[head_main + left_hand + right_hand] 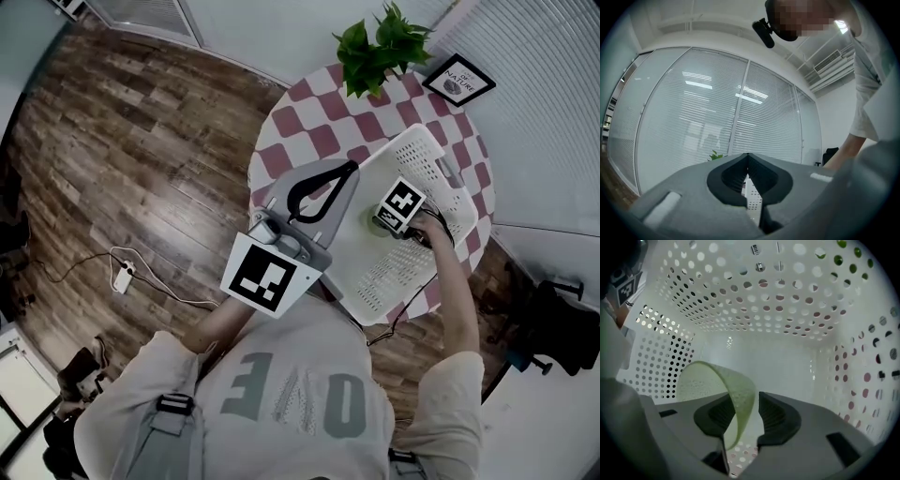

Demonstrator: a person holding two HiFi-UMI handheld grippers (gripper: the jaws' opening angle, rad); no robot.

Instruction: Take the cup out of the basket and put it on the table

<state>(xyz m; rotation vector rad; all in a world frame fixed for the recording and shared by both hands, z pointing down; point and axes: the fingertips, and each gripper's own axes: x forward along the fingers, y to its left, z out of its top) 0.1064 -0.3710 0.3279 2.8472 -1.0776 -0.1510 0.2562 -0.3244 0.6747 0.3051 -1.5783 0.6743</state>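
Red-and-white checked cloth covers the round table (309, 117), and the white perforated basket (427, 155) stands on it, so I place everything from that basket. My left gripper (748, 176) is clamped on the basket's near wall, which steadies it. My right gripper (747, 401) is down inside the basket, jaws partly apart. The thin wall of the pale green cup (736, 390) runs between them, with a gap on one side, so nothing is gripped yet. To do this well, I'd close gently so the soft wall doesn't buckle. Then I'd lift straight up clear of the basket's rim while the left gripper holds the basket down. Beyond the basket's far corner, a framed sign (458, 79) reads "NATURE"; its smaller line is too small to read.
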